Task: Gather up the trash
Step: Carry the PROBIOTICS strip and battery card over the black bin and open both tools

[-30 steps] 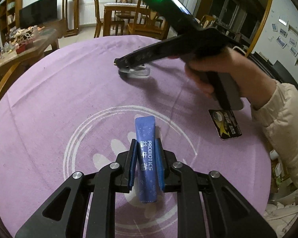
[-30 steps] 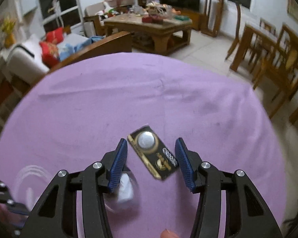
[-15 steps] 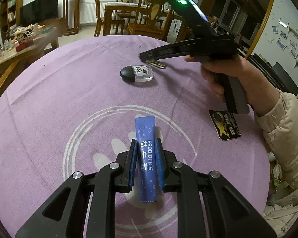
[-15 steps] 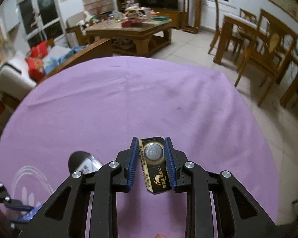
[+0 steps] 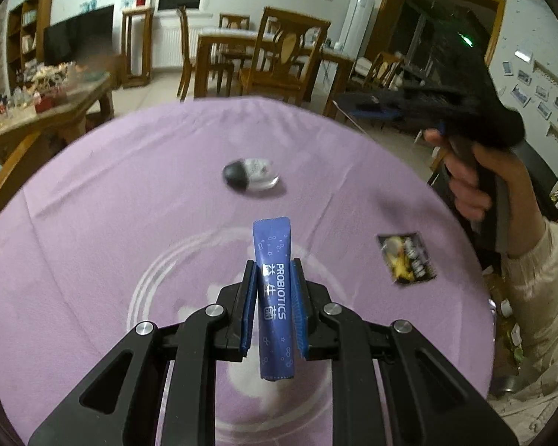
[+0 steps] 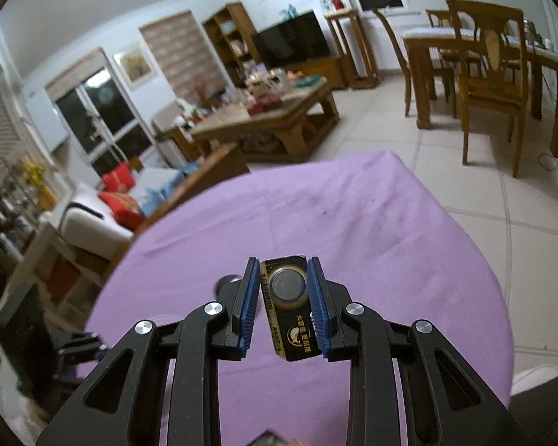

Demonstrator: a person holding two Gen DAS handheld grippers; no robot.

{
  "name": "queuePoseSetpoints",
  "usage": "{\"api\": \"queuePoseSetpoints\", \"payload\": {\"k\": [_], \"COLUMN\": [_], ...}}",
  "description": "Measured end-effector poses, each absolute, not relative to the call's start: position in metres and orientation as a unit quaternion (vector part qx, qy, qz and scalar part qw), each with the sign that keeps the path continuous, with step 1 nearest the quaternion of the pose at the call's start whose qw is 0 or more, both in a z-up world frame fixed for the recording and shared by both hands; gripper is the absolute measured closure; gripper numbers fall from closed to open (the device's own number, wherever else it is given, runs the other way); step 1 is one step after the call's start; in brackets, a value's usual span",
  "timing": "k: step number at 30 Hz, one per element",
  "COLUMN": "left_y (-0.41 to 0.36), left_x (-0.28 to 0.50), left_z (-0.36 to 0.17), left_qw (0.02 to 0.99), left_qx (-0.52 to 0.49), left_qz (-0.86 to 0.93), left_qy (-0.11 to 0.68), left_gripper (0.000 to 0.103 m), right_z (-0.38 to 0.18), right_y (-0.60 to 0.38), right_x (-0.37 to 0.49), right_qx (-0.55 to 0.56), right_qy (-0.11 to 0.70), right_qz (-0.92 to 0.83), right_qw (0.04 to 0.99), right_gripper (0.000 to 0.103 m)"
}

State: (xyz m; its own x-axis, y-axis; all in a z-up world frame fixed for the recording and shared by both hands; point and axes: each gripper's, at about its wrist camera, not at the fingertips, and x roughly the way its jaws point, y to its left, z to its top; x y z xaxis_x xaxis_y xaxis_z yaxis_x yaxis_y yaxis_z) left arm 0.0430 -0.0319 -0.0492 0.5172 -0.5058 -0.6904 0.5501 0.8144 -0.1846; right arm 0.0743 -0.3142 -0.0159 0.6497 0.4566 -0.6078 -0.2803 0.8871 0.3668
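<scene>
Purple cloth (image 5: 93, 223) covers the round table, with wooden dining chairs and a cluttered coffee table behind. Compared with a second ago, the right gripper (image 6: 283, 297) has left the tabletop and now sits higher, at the table's right edge in the left wrist view, gripped by a hand (image 5: 476, 182); its jaws, then apart around the black battery card (image 6: 288, 308), are now clamped on it, the card lifted clear of the cloth. The left gripper (image 5: 275, 297) is unchanged, jaws pressed together on the upright blue probiotics sachet (image 5: 273, 297). Left to right on the cloth lie a printed white ring, a small clear bottle with a dark cap (image 5: 251, 173), blurred, and a second black wrapper (image 5: 407, 258) near the right rim. The cream sleeve (image 5: 532, 297) is cut off at the frame edge.
</scene>
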Motion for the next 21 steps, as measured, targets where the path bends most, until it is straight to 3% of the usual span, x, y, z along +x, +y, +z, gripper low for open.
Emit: {"api": "queuePoseSetpoints", "payload": {"k": [11, 21], "left_y": [-0.121, -0.257], "left_x": [0.021, 0.001], "left_z": [0.003, 0.004], "left_qw": [0.869, 0.814], "left_qx": [0.040, 0.049], "left_qz": [-0.382, -0.493], "left_qy": [0.311, 0.303], "left_gripper": [0.085, 0.085], "right_z": [0.033, 0.029], "right_y": [-0.438, -0.566], "right_x": [-0.057, -0.163], "right_qx": [0.179, 0.233], "right_qy": [0.281, 0.244], "right_qz": [0.162, 0.063], "right_qw": [0.929, 0.939], "right_gripper": [0.076, 0.076]}}
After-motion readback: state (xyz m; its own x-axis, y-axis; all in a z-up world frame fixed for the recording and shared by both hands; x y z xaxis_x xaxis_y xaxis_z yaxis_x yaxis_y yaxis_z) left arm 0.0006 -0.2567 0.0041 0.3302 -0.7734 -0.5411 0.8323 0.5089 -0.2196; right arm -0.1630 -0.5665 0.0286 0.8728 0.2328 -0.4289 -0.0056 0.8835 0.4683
